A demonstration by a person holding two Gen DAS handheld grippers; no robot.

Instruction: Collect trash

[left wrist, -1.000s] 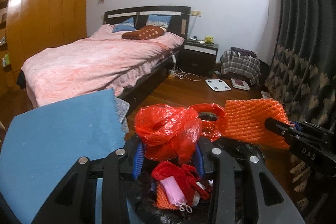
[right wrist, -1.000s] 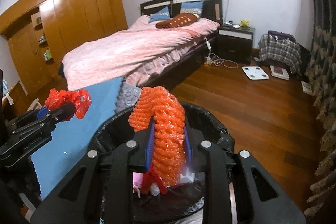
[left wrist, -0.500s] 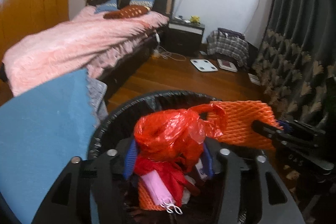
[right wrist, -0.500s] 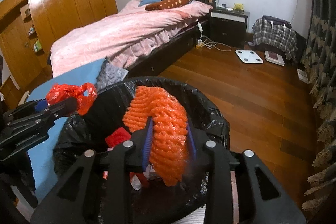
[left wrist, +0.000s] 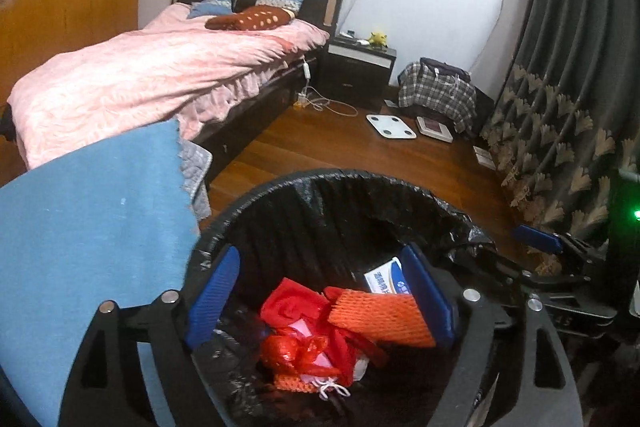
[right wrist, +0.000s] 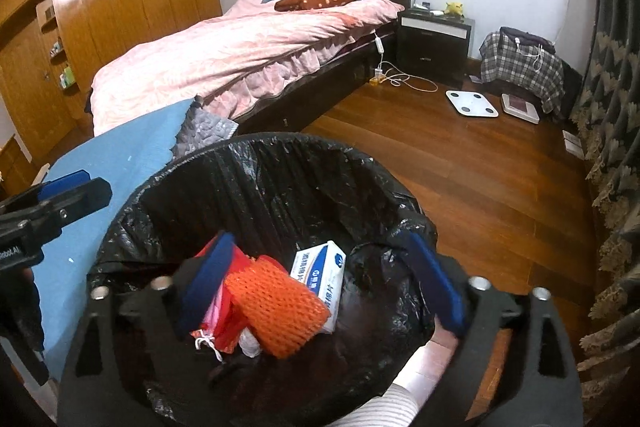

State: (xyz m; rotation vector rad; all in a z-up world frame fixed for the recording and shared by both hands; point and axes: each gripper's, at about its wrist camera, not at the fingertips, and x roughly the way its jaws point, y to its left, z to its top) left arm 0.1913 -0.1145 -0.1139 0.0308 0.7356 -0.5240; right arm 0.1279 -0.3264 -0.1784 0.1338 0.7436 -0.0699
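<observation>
Left wrist view: left gripper [left wrist: 320,297] hangs over the bin [left wrist: 280,195], jaws spread and just opened, nothing between the pads. One red plastic bag [left wrist: 298,349] and one orange foam net [left wrist: 380,315] lie loose inside the bin, with one white packet [left wrist: 384,279] behind the net. The step in hand looks like the release; done well, it means lifting straight up so the fingers [left wrist: 214,293] clear the liner without snagging it. Beside the bin, one blue cloth [left wrist: 92,227]; beyond it, one bed [left wrist: 160,75]. Right wrist view: right gripper [right wrist: 320,291] also over the bin [right wrist: 280,151], jaws wide and just opened, empty. The same foam net [right wrist: 276,311] rests in the bin, touching the packet [right wrist: 320,275]. The other gripper's finger [right wrist: 76,193] sits just outside the bin's rim. Count: two grippers, one bin, one net, one bag, one packet; smaller scraps are too jumbled to count.
</observation>
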